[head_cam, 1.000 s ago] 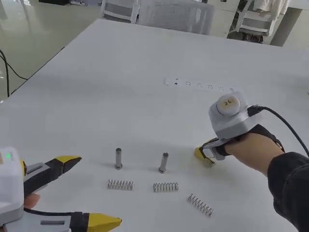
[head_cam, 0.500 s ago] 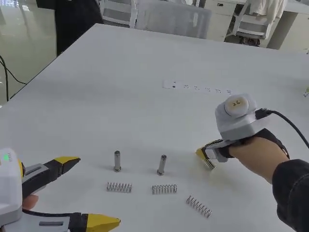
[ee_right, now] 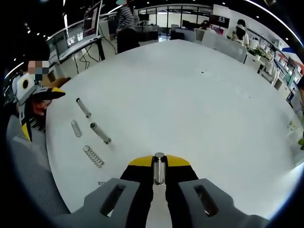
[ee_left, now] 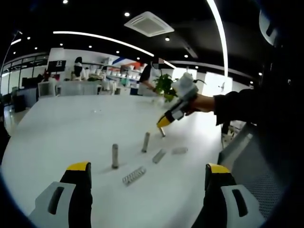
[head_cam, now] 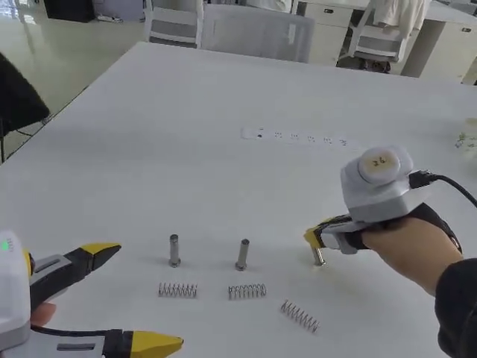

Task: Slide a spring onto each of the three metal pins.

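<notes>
Gripping now: the right gripper (head_cam: 317, 240), mid-right of the head view, has its jaws pinched tight on the third pin (head_cam: 319, 257). In its own view the pin's head sits squarely between the yellow tips.
Just changed: a second ago those tips were down at the counter (head_cam: 223, 179) with no pin showing under them. Now the hand has come up a touch and the shaft pokes out below. It's got it!
Pin's foot: touching the counter or just clear of it, I can't tell from here.
Left gripper (head_cam: 141, 297): lower left of the frame, jaws spread wide with nothing in them, same as before.
Other pins: left pin (head_cam: 174, 250) and middle pin (head_cam: 243, 254) stand upright at lower centre, both bare, neither budged.
Springs: left spring (head_cam: 177, 290), middle spring (head_cam: 247, 291) and right spring (head_cam: 299, 316) lie flat in a row just below the pins, none threaded yet.
Meaning for the task: no pin dressed so far, by my reckoning. With one pin in hand, the open left gripper looks free to fetch a spring.
Watch for: thin springs, likely easy to squash or flick away.
</notes>
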